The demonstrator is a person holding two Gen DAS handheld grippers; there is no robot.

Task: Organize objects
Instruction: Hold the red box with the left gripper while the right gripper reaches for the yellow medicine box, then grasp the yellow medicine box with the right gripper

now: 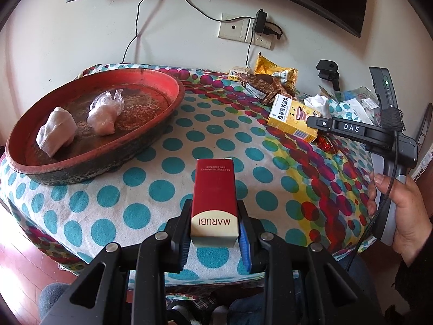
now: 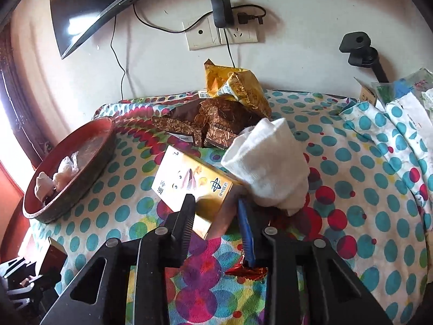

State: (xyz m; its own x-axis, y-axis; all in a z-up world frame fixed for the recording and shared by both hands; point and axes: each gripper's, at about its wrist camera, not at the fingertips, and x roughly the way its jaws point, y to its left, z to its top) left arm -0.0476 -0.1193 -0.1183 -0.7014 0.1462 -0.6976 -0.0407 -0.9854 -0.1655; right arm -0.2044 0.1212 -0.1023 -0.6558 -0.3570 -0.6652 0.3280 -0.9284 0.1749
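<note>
The red MARUBI box (image 1: 214,199) sits clamped between the pads of the left claw (image 1: 215,224), held above the front edge of the tabletop (image 1: 167,146), which wears a polka-dot cloth. At ten o'clock from the box lies a round red tray (image 1: 92,124) holding a wad of white tissue (image 1: 56,131) and a crumpled clear plastic bag (image 1: 105,113).

At two o'clock from the red box, the right claw (image 2: 215,205) has its fingers set either side of the near corner of a yellow medicine box (image 2: 193,187); the left finger lies against the carton, but the other side's contact is hard to make out, so I cannot tell whether the grip is clenched. A white cloth bundle (image 2: 268,168) rests just beside that carton at three o'clock, touching it. Under the right claw, a red foil wrapper (image 2: 245,270) lies on the cloth. Further back, at twelve o'clock, brown patterned packets (image 2: 216,127) sit beneath a gold snack bag (image 2: 238,86) near the wall socket (image 2: 220,36). A hand (image 1: 400,211) grips the right tool's handle.
</note>
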